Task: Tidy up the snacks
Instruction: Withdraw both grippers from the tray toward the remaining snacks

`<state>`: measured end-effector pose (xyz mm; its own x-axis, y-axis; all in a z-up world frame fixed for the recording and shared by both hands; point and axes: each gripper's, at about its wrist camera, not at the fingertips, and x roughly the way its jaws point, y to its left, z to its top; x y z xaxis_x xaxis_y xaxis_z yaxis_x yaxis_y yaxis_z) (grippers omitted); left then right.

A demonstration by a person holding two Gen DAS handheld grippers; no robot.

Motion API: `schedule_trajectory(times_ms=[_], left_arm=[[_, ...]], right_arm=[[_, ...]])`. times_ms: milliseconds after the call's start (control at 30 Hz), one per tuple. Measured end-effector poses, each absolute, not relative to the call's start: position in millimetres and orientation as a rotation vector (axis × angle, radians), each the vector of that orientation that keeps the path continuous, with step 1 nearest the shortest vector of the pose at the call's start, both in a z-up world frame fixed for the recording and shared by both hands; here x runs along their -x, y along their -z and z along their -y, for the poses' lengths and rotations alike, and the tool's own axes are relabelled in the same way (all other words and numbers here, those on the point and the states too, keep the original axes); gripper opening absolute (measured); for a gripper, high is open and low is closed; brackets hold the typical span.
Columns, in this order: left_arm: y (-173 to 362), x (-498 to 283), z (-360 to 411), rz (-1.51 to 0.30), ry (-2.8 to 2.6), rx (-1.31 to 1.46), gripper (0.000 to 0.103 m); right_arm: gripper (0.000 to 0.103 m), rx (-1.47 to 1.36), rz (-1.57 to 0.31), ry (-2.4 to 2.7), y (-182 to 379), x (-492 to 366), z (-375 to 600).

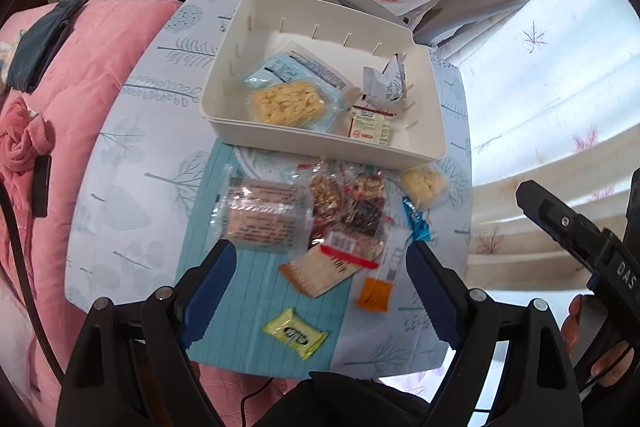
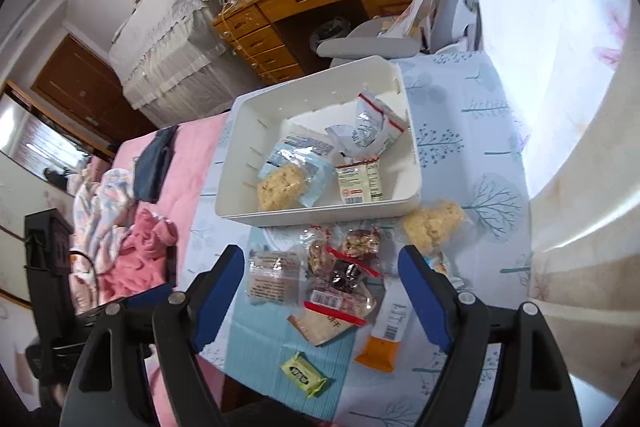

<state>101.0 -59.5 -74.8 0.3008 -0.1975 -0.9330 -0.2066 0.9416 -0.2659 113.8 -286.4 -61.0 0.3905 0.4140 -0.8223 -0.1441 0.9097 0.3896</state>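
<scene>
snack pile [image 1: 344,215] fronts bin [image 1: 224,99]

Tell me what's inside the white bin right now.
The white bin holds a blue-wrapped rice cake, a crumpled silver wrapper and a small red-striped packet. Whatever lies beneath them is covered.

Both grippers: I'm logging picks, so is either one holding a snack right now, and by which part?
Nothing is held. The left gripper and right gripper both stand open above the snacks on the table, with nothing between their pads.
</scene>
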Motion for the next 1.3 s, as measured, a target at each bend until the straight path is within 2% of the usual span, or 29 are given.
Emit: schedule_trajectory(times_ms=[433,867,1067,1300], left_arm=[[65,-61,-10,-1.283,0.188,0.211,0.086],[74,-48,-40,-1.238,0.342,0.047,0.086],[84,-56,-35,-1.225,0.381,-0.019,0.086],[110,-81,-17,-1.278,0.416,-0.137,0.086]], right_arm=[[0.08,-0.41,-1.075,-0.149,67,-39,237],[0.08,-0.503,-1.047,0.001,106,35,190],[0.08,-0.54,-1.1,0.025,137,50,184],[0.08,-0.668,-1.245,0.108,185,53,188]])
